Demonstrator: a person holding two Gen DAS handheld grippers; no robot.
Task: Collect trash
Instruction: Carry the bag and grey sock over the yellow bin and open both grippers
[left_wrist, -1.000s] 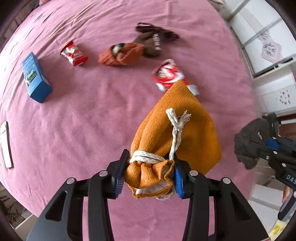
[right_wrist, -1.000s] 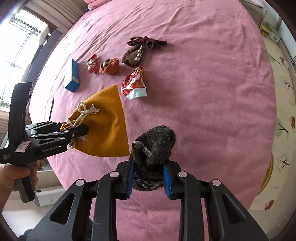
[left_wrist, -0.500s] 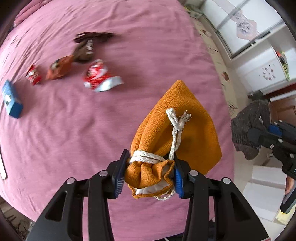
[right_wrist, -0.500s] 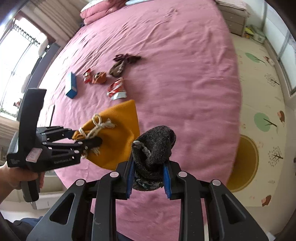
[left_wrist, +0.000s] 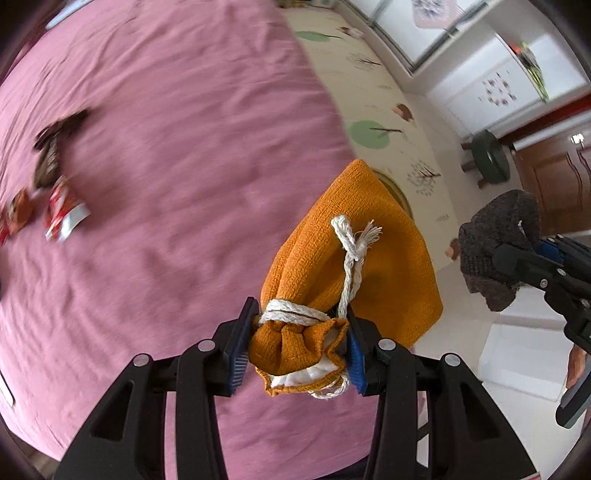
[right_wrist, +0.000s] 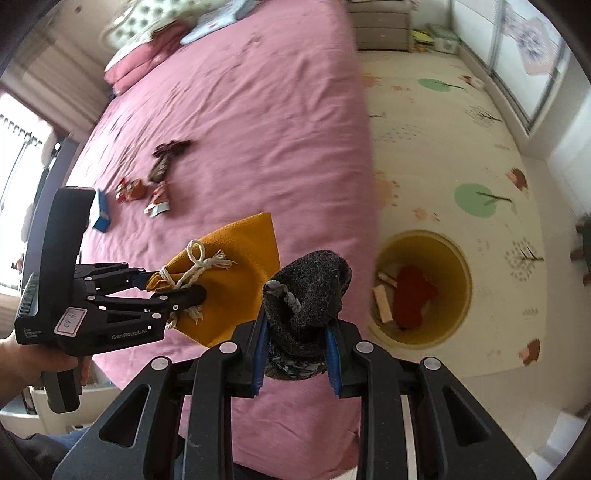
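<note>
Orange pouch (left_wrist: 354, 258) pinched in left jaws, grey pouch (right_wrist: 310, 284) in right.

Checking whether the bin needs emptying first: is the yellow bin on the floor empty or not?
Not empty. The right wrist view looks into the yellow bin, showing a red item and a tan box-like piece at its bottom.

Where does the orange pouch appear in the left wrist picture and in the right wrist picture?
Left wrist view: the orange pouch is at centre, just right of the middle, its tied neck clamped in the left gripper.
Right wrist view: the pouch is left of centre, held out from the left side by that gripper.
Shared landmark: the dark grey pouch in the right gripper, to the right of the orange one in both.
</note>
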